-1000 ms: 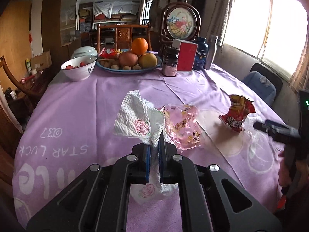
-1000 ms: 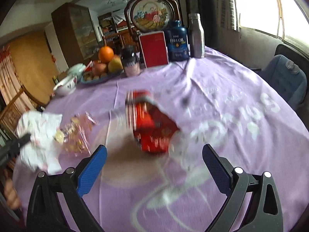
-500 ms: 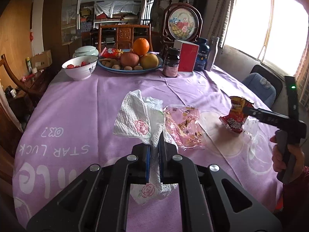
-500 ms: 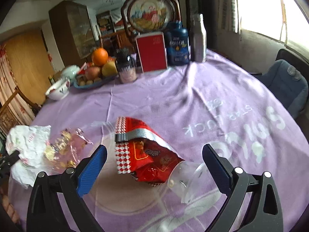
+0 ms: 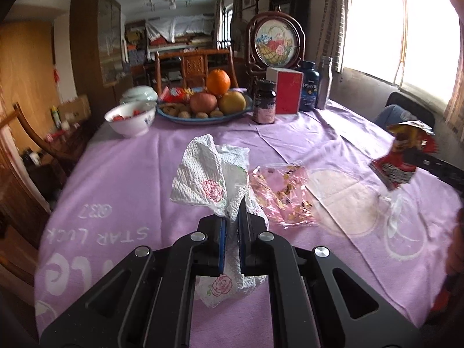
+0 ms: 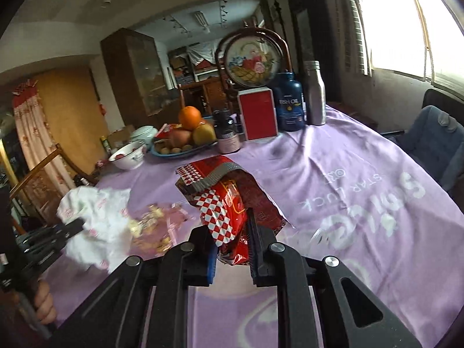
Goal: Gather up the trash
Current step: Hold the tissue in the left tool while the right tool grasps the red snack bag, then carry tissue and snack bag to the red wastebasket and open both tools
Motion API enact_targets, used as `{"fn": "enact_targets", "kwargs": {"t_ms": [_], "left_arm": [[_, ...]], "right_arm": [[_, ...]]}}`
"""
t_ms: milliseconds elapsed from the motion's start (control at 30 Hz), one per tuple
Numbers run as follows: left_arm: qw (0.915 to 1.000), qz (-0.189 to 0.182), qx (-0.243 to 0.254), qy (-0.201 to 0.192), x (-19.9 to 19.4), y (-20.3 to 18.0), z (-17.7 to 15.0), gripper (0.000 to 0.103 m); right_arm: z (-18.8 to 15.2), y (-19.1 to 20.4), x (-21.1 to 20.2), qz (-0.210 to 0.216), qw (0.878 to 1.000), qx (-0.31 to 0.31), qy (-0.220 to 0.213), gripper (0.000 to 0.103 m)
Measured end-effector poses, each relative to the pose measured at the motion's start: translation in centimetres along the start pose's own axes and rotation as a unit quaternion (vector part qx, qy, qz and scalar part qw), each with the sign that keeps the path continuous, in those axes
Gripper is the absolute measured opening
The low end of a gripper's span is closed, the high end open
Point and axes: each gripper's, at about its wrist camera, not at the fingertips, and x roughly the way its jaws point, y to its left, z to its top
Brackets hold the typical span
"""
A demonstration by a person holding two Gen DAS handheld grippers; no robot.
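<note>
Since the earlier frame my right tongs [image 6: 232, 240] have just been closing, and the red snack wrapper [image 6: 229, 203] that lay between their wide-apart fingers is now clamped in them, sticking up and forward past the tips, lifted off the purple tablecloth [image 6: 362, 179]. My left tongs [image 5: 231, 232] are clamped on the white paper napkin [image 5: 208, 179], just as before; it bunches up ahead of the tips and hangs out below them. Just ahead and right of the left tongs, the clear pink candy wrapper [image 5: 282, 194] lies flat on the cloth, between the two tongs. Well beyond both tongs, at the far side of the table, a blue fruit plate [image 5: 203, 116] holds an orange, an apple, a pear and some nuts. Left of it a white bowl [image 5: 130, 121] holds something small and red; I cannot tell what.
</note>
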Motion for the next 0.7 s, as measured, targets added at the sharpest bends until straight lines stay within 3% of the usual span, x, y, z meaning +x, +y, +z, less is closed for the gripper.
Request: {"fn": "enact_targets", "kwargs": {"t_ms": [200,700], "left_arm": [[0.9990,0.029,0.005,-0.033,-1.9,-1.1,-0.5,0.008],[0.9946,0.030,0.038,-0.092,-8.6,-5.7,-0.7,0.011]], "right_arm": [[-1.7,0.2,-2.6,-0.007,1.000,-0.010,0.002,0.020],[-3.7,-1.5,-9.0,0.003,0.999,0.005,-0.031,0.021]]}}
